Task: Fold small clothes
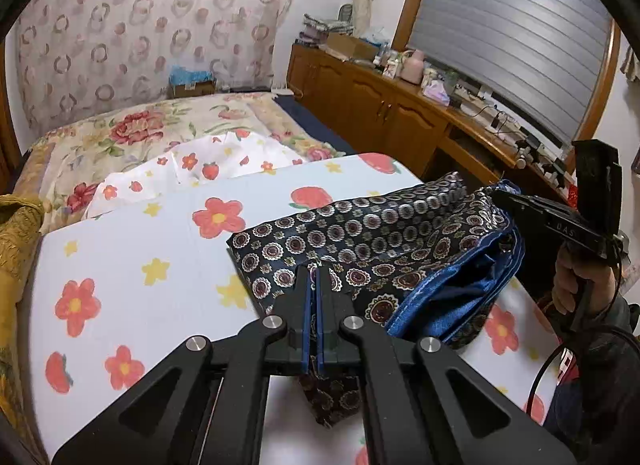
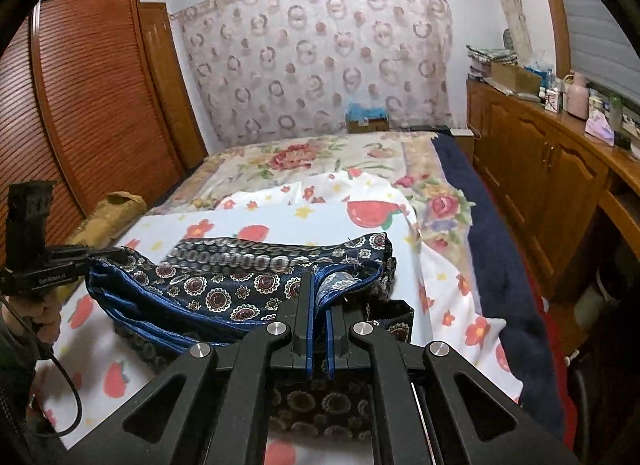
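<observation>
Left wrist view: your left gripper [image 1: 314,269] is clamped on the near edge of a dark patterned cloth [image 1: 352,241] with blue trim, its jaws closed with fabric pinched between them. The cloth hangs stretched between your two hands above the white flowered sheet [image 1: 132,249] on the bed, its far part draping down onto the sheet. In the right wrist view, your right gripper [image 2: 318,285] is likewise closed on the cloth's blue-trimmed edge [image 2: 344,277], folded layers bunched in its jaws.

The cloth's long axis runs from one gripper to the other, across the bed in front of you, and each hand holds one end, so neither is nearer. The cloth lies ahead of both grippers and below them. The fold likely turns on carrying both held corners forward together, keeping that edge taut and parallel to the resting part before laying it down.
</observation>
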